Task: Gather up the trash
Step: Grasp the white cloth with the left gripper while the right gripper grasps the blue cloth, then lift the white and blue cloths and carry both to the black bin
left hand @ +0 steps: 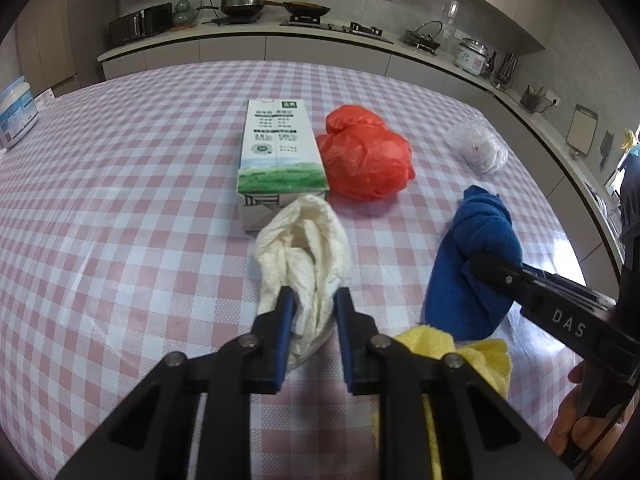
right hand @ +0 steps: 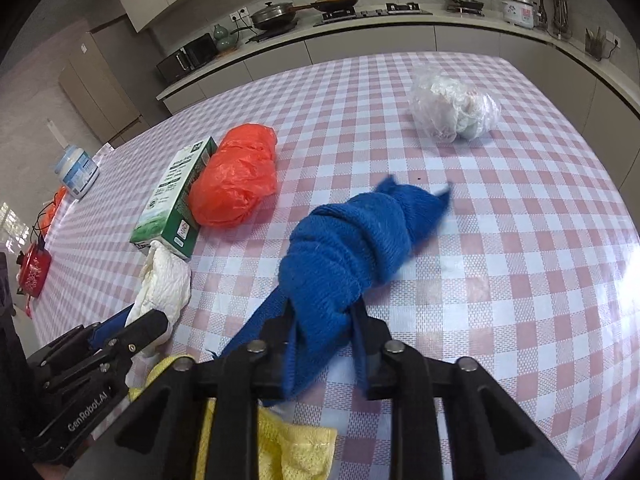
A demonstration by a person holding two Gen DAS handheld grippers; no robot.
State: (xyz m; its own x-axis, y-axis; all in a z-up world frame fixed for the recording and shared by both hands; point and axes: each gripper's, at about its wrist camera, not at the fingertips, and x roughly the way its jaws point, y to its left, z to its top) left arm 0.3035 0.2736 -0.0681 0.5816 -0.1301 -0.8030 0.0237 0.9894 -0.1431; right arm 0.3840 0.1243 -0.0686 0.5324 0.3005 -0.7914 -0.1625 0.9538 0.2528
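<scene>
Left gripper (left hand: 314, 300) clamped on a crumpled white paper wad (left hand: 304, 248), soft and creased, just before a glossy rectangular milk carton (left hand: 278, 152). Right gripper (right hand: 322, 316) pinching a twisted blue knit cloth (right hand: 352, 240). Beside the carton, on the checked vinyl worktop (left hand: 120, 200), a wrinkled orange plastic bag (left hand: 366, 160).

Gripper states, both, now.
Left gripper: shut on the white tissue.
Right gripper: shut on the blue cloth.
</scene>
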